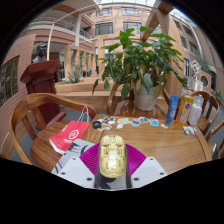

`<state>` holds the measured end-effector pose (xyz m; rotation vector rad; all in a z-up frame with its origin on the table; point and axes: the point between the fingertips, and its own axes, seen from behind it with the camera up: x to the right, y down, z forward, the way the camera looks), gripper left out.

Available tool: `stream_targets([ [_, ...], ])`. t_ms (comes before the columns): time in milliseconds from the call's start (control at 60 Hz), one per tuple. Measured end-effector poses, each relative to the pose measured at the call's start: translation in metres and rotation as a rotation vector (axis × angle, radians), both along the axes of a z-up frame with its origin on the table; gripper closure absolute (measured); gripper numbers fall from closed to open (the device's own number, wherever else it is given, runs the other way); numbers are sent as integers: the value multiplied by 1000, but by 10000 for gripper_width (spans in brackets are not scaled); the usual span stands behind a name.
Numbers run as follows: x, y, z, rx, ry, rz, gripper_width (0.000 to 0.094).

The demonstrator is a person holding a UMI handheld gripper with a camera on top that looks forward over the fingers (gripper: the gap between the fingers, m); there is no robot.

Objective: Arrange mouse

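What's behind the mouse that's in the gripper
The pale mouse sits gripped between the gripper's pads. Behind it lies the wooden table, with a red packet, small clutter and a potted plant. The tabletop directly under the mouse is hidden.

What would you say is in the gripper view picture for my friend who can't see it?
A gripper holds a pale mouse between its two pink-padded fingers, above a wooden table. Beyond stand a leafy potted plant, a red packet and bottles.

Glossy wooden table (160,142), translucent mouse (112,156)
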<state>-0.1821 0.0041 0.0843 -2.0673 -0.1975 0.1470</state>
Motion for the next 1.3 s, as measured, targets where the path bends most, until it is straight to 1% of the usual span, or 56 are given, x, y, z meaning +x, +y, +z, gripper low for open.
stream_targets([
  [50,-13,-10,-29,-64,-11,20,585],
  [100,-19,-14,-57,-105,-16,30,577],
  [217,-31,-25,-75,-139,-9,36,492],
  [317,-37,-36,-89,-195,6,46,445],
  [350,-36,-40,-89,-198,4,41,428],
  [367,-36,-41,-87,-195,0,41,403],
  [400,-35,-44,-83,-186,-9,43,315],
  [467,-36,-53,-67,-162,-17,60,71],
  [533,-35,-64,-47,-126,-28,68,89],
  [833,-20,-145,67,31,-10,21,78],
  [950,-15,-178,96,82,-9,16,78],
  [1150,-10,-222,112,121,-40,25,84],
  [1300,-9,-242,106,103,-39,33,84],
])
